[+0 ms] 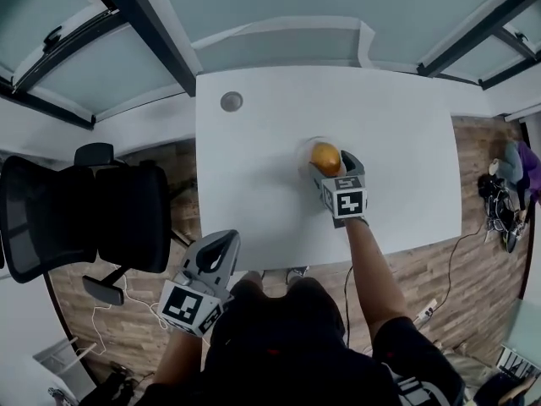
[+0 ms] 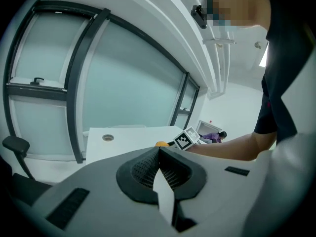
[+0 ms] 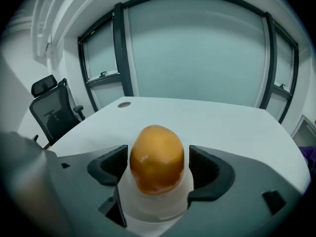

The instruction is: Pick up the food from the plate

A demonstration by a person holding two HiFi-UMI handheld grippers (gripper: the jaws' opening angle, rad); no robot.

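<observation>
The right gripper (image 1: 332, 167) is at the plate (image 1: 302, 150), which stands near the middle of the white table (image 1: 254, 184). The food (image 3: 157, 157), a smooth orange-brown oval piece, sits on the plate directly between the right gripper's jaws. The jaws are apart, with one pad on each side of the food. A narrow gap appears to remain on each side, so no clamp is made yet.

In the right gripper view the food looks taller than it is wide. Its long axis therefore lies across the closing line, and the jaws face its narrower width. The coming move probably requires closure only, with no sideways correction.

The left gripper (image 1: 221, 245) is held off the table by the person's body, well apart from the plate. Its jaws are pressed together on nothing.
</observation>
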